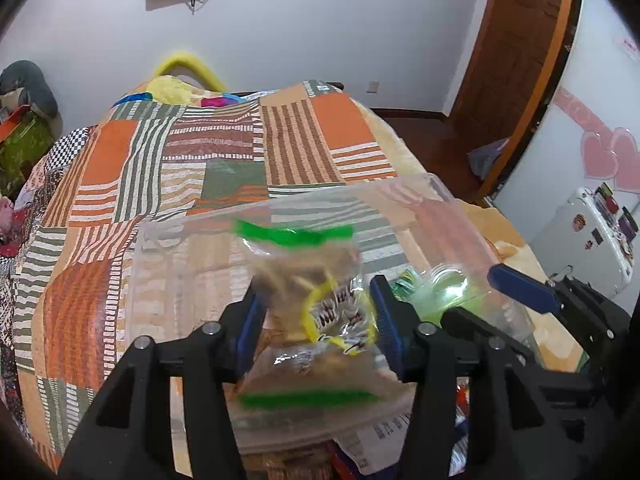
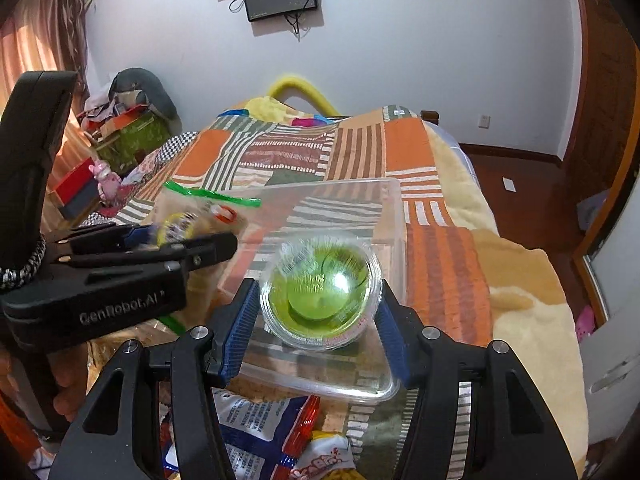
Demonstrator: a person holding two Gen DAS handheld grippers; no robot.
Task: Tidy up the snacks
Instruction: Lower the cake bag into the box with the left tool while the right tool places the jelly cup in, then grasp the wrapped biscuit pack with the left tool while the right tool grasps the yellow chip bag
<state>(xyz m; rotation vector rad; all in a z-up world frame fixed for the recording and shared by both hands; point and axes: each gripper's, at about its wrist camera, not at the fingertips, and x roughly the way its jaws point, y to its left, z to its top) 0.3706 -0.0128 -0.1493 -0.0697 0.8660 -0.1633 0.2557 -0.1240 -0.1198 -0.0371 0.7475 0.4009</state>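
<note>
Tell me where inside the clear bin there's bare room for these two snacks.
The clear bin looks bare: floor free from far wall to near rim, beneath the green jelly cup and the snack bag. It is crowded at the near rim, where snack packets pile.

Left tongs [image 1: 318, 320] clamp a snack bag between blue pads; right tongs [image 2: 318, 312] pinch a green jelly cup, side by side.

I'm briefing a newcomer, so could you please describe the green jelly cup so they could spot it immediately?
On the patchwork bedspread sits a clear plastic bin. Just above it, the right tongs grip a round clear cup of bright green jelly; unlike the flat snack bags nearby, it is domed, glossy and see-through.
</note>
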